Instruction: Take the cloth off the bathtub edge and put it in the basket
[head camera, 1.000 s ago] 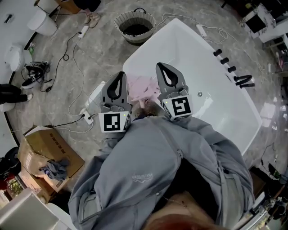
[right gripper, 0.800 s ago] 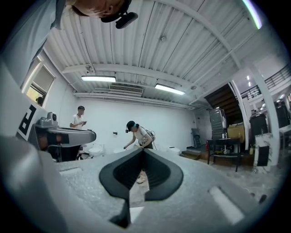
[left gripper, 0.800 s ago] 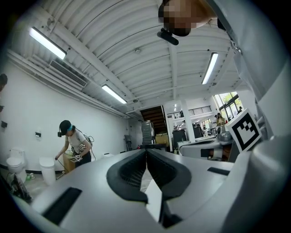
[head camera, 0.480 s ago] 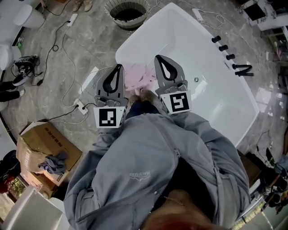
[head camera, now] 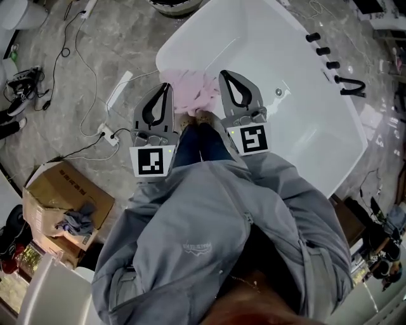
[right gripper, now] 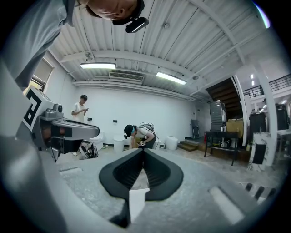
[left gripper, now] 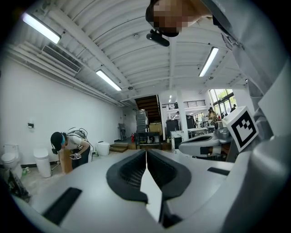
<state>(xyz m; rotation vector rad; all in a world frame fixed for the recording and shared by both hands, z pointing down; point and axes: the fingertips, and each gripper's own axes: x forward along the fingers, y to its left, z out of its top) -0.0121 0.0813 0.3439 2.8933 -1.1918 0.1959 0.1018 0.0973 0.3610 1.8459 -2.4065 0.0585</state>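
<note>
- Cloth (head camera: 193,94): pink, bunched on the near left rim of the bathtub (head camera: 254,38), with no clear long axis
- We see it between the two gripper tips: left gripper (head camera: 166,89) just beside its left edge, right gripper (head camera: 228,77) at its right edge, neither clearly nearer
- Both grippers have their jaws pressed together with nothing held; their own views look out into the room, with no cloth in them
- Basket (head camera: 172,5) lies farther off, past the tub's far left end and cut by the frame; we judge either gripper must open and turn inward to the cloth

One left gripper (head camera: 168,89), one right gripper (head camera: 224,76), one cloth (head camera: 192,95), one bathtub (head camera: 254,44), one box (head camera: 54,190).
</note>
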